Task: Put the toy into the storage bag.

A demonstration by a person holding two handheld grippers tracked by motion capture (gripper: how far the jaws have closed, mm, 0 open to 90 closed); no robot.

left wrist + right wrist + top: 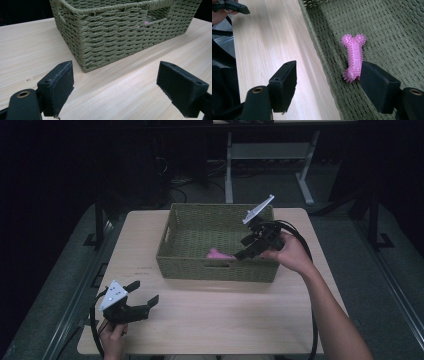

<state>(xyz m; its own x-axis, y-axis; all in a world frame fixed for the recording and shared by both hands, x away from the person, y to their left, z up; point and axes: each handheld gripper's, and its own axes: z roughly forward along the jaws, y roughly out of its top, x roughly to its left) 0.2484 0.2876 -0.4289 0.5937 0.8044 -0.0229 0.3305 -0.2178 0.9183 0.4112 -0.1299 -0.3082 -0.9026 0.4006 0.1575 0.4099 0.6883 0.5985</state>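
Woven green basket point(387, 22) floor, spiky pink bone-shaped toy point(354, 57).

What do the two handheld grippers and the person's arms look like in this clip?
Both the left gripper and right gripper are black, each with two blocky, flat-faced fingers and brass-coloured rivets at the finger bases. A grey three-cornered plate with small dots tops each. Black cables trail from them. The forearms are bare, no sleeves in view.
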